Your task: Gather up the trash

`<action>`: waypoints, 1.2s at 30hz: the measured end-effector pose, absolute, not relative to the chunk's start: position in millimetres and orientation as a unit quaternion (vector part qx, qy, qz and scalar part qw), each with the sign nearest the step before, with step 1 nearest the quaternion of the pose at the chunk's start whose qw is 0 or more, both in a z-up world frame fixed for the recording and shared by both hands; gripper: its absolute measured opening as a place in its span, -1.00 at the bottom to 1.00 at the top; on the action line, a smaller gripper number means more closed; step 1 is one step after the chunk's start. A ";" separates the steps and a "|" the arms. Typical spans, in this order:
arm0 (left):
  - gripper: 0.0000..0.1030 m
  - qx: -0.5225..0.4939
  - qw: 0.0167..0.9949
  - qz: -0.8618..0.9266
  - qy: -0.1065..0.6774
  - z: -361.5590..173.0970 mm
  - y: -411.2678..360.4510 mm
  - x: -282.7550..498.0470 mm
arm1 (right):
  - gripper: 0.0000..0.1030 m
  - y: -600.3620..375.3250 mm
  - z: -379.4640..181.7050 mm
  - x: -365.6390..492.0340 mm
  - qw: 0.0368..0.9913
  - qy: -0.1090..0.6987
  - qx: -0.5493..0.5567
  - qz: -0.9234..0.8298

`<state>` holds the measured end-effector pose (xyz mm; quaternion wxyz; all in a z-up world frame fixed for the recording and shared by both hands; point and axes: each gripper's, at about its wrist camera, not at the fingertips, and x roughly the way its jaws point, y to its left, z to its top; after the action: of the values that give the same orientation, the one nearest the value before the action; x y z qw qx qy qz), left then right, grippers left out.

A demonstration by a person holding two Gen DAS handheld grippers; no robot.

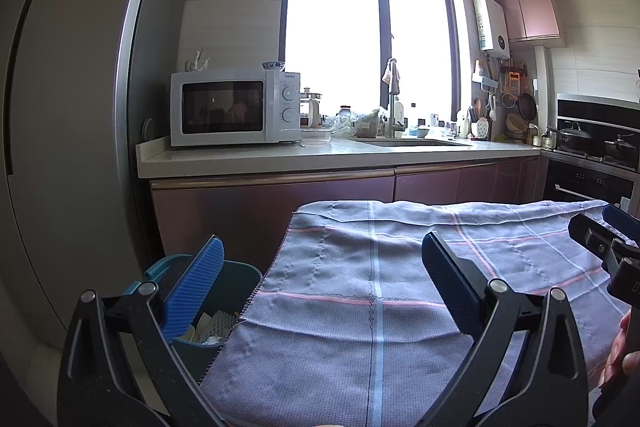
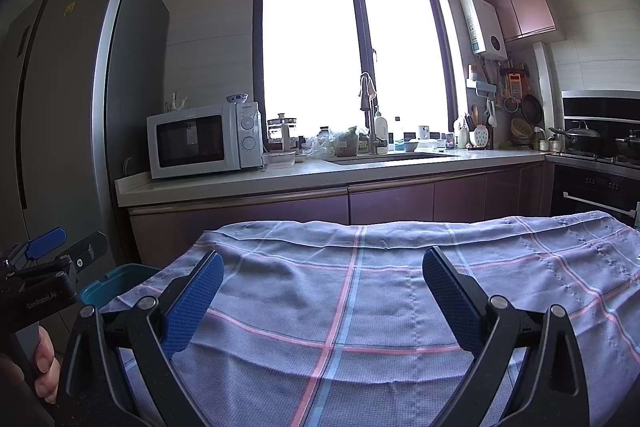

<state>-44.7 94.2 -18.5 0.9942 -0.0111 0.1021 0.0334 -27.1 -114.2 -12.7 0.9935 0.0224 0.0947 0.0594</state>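
A teal trash bin (image 1: 236, 279) stands at the table's left edge, with white crumpled paper and scraps (image 1: 212, 327) inside it. The bin's rim (image 2: 116, 283) also shows in the right wrist view, partly hidden by the cloth. My left gripper (image 1: 320, 267) is open and empty, its left finger over the bin and its right finger over the checked grey-blue tablecloth (image 1: 400, 287). My right gripper (image 2: 322, 279) is open and empty above the tablecloth (image 2: 360, 287). No loose trash shows on the cloth.
Behind the table runs a kitchen counter (image 1: 320, 155) with a white microwave (image 1: 236, 107), a sink and clutter. A tall grey fridge (image 1: 60, 107) stands at left. A stove with pots (image 1: 588, 143) is at right. A hand (image 2: 44, 367) holds the left tool.
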 end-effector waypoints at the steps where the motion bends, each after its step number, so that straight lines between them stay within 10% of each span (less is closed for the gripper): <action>1: 0.89 -0.012 0.994 0.033 0.102 -18.2 94.3 -45.2 | 0.87 -114.5 -12.4 -26.8 0.994 0.095 0.022 0.059; 36: 0.89 -0.010 0.994 0.031 0.102 -14.6 94.4 -40.2 | 0.87 -116.3 -9.5 -25.6 0.994 0.092 0.022 0.058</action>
<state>-40.2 94.4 -14.6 0.9943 -0.0102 0.1015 0.0313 -25.6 -116.3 -9.5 0.9938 0.0217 0.0921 0.0585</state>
